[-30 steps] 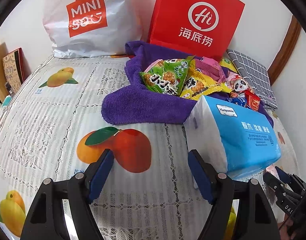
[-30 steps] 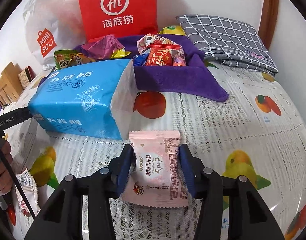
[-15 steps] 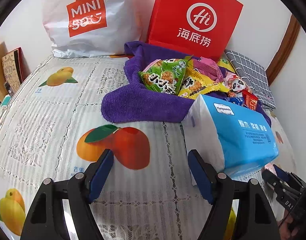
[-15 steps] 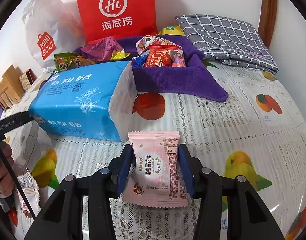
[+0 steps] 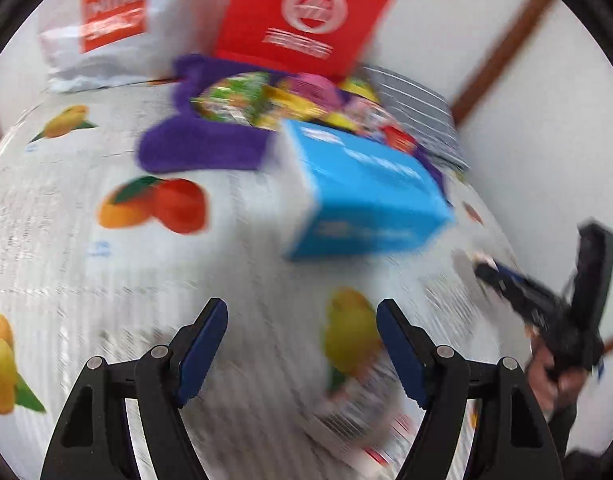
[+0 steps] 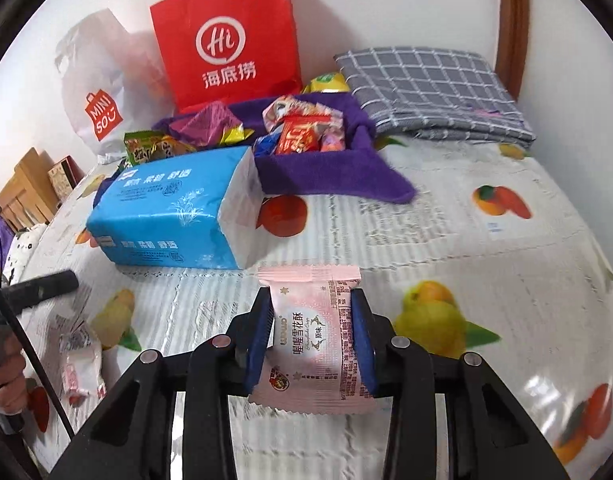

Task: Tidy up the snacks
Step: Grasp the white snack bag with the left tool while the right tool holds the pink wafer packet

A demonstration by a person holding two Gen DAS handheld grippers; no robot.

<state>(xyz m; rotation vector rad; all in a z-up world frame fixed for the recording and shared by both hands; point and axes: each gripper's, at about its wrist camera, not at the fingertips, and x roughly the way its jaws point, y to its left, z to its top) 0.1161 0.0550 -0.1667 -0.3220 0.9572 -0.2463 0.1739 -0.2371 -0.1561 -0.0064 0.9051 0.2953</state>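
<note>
Two views, L wrist first. It is badly blurred. Left gripper [image 5: 302, 344] has its fingers wide apart w/ nothing between them, only the fruit-print sheet [image 5: 66, 248] below. A blurry wrapper lies on the sheet near the right-hand finger, low in frame; can't tell what it is. Blue tissue pack [image 5: 366, 196] lies ahead and to the right; the purple towel [image 5: 194, 148] full of snacks is beyond it. Writing on the red bag [image 5: 306, 16] and white bag [image 5: 114, 12] can't be read here.

R wrist view: right gripper [image 6: 312, 336] has the pink snack packet [image 6: 316, 334] between its fingers, which are closing on the packet's two side edges. The packet's long axis runs straight ahead, along the fingers, top seam sticking out forward. The purple towel pile sits ahead, past the tissue pack's white end, so I'd judge the R hand nearer for the drop-off there.

Legible: "Hi 海底捞" on the red bag, "MINISO" on the white bag, "WOWO 喔喔雪花酥 原味" on the packet. The tissue pack's print is too small to be sure of.
</note>
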